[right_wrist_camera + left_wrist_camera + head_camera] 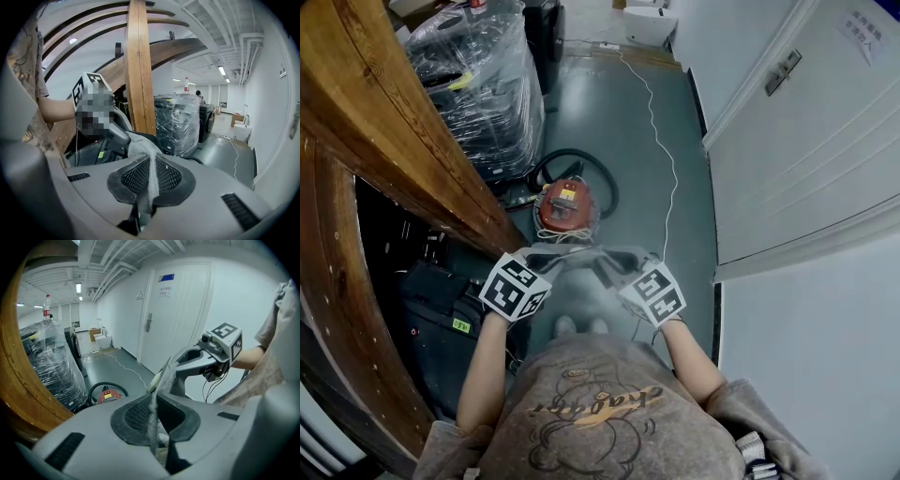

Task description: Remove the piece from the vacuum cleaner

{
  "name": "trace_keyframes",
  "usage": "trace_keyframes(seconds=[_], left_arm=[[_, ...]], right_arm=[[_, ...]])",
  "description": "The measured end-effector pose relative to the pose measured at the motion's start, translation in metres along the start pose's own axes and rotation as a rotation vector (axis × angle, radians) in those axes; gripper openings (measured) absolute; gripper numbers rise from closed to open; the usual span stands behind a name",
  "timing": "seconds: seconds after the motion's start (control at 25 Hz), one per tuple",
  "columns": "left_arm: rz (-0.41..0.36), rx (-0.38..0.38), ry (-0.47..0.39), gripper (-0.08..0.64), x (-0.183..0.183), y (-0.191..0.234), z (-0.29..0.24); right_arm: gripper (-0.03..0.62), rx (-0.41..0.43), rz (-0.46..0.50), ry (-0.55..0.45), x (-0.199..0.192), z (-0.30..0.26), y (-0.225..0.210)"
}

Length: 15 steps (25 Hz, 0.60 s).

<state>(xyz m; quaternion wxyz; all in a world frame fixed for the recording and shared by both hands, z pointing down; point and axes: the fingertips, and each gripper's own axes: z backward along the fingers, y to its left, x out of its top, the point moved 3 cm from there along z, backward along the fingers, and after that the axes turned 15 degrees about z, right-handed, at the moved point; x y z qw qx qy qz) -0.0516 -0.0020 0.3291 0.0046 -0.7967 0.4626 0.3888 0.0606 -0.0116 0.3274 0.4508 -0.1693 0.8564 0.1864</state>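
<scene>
A red vacuum cleaner (565,206) sits on the grey floor with a black hose (605,178) curled round it; it also shows low in the left gripper view as the vacuum (108,396). Above it, at waist height, a grey dusty cloth-like piece (581,257) is stretched between both grippers. My left gripper (551,262) is shut on one end of the piece (164,376), which runs on to the right gripper (182,363). My right gripper (612,263) is shut on the other end of the piece (140,143). Both sets of jaws pinch the fabric.
A heavy wooden beam structure (384,122) stands at the left, with a plastic-wrapped stack (478,75) behind it and black cases (441,309) under it. A white door (806,141) and wall lie to the right. A white cord (661,122) trails along the floor.
</scene>
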Motion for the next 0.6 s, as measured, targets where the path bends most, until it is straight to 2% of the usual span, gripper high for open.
trace_keyframes(seconds=[0.6], left_arm=[[0.001,0.000,0.011,0.026,-0.0083,0.0012,0.0065]], right_arm=[[0.014,0.017,0.017,0.011,0.0064,-0.0021,0.0086]])
